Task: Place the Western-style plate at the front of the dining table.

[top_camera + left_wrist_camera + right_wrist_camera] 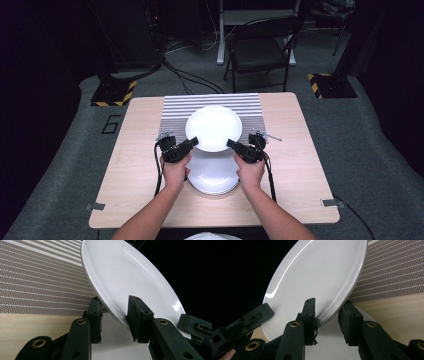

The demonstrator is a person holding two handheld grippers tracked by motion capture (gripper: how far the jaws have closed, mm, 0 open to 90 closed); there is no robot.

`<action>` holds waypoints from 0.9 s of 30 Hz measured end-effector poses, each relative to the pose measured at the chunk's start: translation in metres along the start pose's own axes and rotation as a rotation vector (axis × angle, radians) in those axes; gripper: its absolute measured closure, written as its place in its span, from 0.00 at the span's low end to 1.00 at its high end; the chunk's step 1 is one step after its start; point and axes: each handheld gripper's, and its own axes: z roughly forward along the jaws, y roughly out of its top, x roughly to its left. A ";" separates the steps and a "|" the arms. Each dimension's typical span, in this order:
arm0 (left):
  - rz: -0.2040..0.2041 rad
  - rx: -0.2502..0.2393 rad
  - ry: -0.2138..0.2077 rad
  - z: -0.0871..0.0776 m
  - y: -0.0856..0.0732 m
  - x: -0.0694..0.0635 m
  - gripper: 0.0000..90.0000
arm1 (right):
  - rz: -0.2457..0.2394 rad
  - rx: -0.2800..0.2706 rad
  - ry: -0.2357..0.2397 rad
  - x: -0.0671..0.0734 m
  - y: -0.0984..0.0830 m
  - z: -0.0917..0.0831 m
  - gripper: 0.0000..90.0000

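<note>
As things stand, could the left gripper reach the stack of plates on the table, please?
Probably not yet: the left gripper straddles the rim of the lifted plate, shared with the right gripper. The stack lies just below, otherwise unobstructed.

A light wood-grain worktop (pixel 140 150) with rounded corners stands on a grey carpeted floor (pixel 370 150). A striped placemat (pixel 175 112) of alternating brown and pale bands lies flat on the far central part of the worktop, reaching its far edge. A stack of white plates (pixel 215 182) rests on the bare wood nearer the person, just in front of the placemat.
</note>
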 end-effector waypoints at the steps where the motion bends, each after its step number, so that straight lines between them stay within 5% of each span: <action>1: 0.011 0.000 0.000 0.001 0.001 0.001 0.72 | 0.003 0.002 -0.001 0.000 0.000 0.001 0.75; 27: -0.021 -0.017 0.014 0.023 0.005 0.010 0.72 | -0.021 -0.008 -0.015 -0.009 0.013 0.020 0.75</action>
